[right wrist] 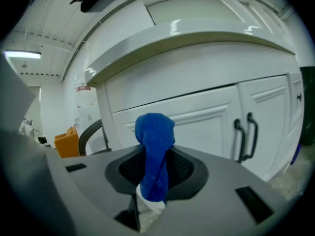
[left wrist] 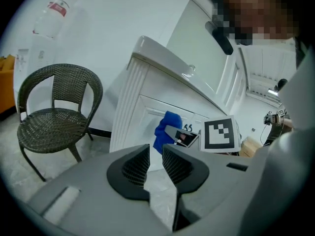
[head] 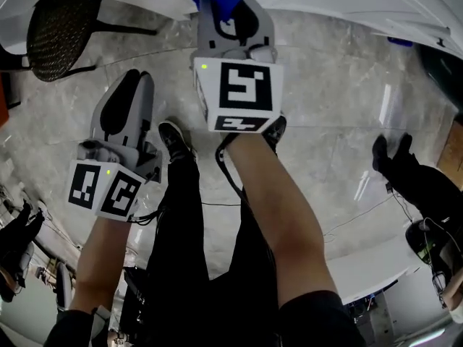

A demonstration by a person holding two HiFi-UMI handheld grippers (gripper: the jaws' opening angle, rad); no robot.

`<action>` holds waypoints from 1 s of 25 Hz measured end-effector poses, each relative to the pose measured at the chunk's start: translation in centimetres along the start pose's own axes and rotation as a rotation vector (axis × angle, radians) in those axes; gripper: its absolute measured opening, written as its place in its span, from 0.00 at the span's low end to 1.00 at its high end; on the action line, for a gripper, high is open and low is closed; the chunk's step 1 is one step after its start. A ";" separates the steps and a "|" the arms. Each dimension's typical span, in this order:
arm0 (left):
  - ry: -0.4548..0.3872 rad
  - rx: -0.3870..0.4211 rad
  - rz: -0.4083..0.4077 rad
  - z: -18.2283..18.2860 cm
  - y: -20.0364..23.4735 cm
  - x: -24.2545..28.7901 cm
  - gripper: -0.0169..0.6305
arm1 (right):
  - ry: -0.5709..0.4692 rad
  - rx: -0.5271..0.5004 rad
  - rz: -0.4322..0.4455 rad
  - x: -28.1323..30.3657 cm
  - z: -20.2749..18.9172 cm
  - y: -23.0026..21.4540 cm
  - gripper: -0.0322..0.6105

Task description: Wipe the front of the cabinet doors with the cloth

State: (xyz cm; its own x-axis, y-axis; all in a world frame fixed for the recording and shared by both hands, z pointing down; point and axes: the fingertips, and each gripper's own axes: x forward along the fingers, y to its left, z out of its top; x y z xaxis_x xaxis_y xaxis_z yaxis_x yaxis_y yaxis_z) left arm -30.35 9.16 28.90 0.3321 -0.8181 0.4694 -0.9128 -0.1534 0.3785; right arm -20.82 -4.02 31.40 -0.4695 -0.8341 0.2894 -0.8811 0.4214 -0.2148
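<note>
Cabinet doors (right wrist: 202, 124) closed; I can't see the contents. My right gripper (right wrist: 156, 170) is clamped on blue cloth (right wrist: 155, 134). Cloth's long axis upright in right gripper view, bunched end toward 12 o'clock, before door panel; can't tell whether they touch. Black handles (right wrist: 246, 136) at cloth's 3 o'clock. My left gripper (left wrist: 155, 162): jaws slightly parted, nothing between. Wicker chair (left wrist: 54, 112) at 9 o'clock beside cabinet, not blocking doors.

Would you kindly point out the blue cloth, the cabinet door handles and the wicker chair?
blue cloth (right wrist: 155, 132), right gripper view, on its bunched top.
black door handles (right wrist: 240, 140), right gripper view, on the left handle's bar.
wicker chair (left wrist: 47, 127), left gripper view, on its woven seat.
</note>
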 end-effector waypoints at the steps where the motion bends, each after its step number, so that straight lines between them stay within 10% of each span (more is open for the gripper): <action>1: 0.008 -0.006 0.010 -0.4 1.0 -0.6 0.15 | 0.005 0.001 0.031 0.9 -0.7 2.1 0.19; 10: 0.071 0.008 0.042 -1.7 6.0 -2.2 0.15 | 0.021 0.011 0.130 5.8 -3.4 10.0 0.19; 25: 0.111 -0.069 -0.084 -5.7 -5.4 6.0 0.15 | 0.044 0.038 -0.063 3.1 -4.0 -8.9 0.19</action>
State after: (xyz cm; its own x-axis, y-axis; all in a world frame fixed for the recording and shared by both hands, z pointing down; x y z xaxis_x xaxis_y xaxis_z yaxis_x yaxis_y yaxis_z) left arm -22.11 8.22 34.19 0.4340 -0.7374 0.5176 -0.8636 -0.1770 0.4720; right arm -14.70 -8.97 37.95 -0.4158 -0.8418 0.3442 -0.9066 0.3540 -0.2295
